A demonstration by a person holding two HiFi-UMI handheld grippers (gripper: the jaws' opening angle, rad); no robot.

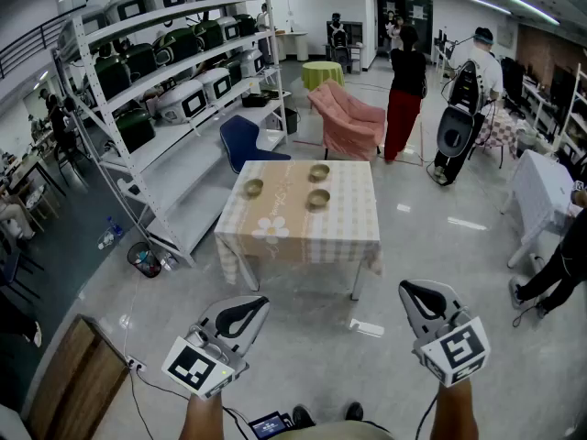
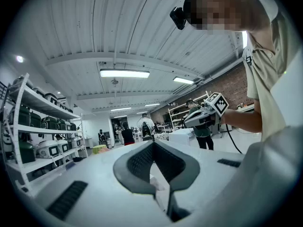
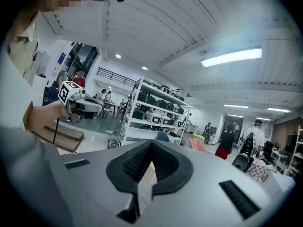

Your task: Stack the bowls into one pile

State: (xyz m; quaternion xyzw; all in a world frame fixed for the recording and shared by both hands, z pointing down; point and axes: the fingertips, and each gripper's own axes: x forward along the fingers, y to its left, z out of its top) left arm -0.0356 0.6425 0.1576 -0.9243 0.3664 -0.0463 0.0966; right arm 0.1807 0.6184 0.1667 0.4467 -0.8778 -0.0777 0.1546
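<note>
Three separate brass-coloured metal bowls are noted on the checked-cloth desk. The left gripper and right gripper are held closed, empty.

Desk: beige-and-white checked cloth, white flower motif. Bowls: dull golden brown. Left hand-held gripper, right hand-held gripper: light grey, black pads, black-and-white marker cubes. Chair: blue. Armchair: pink. Floor: glossy grey.

The bowls on the far table are too small to tell whether anything lies inside them.
</note>
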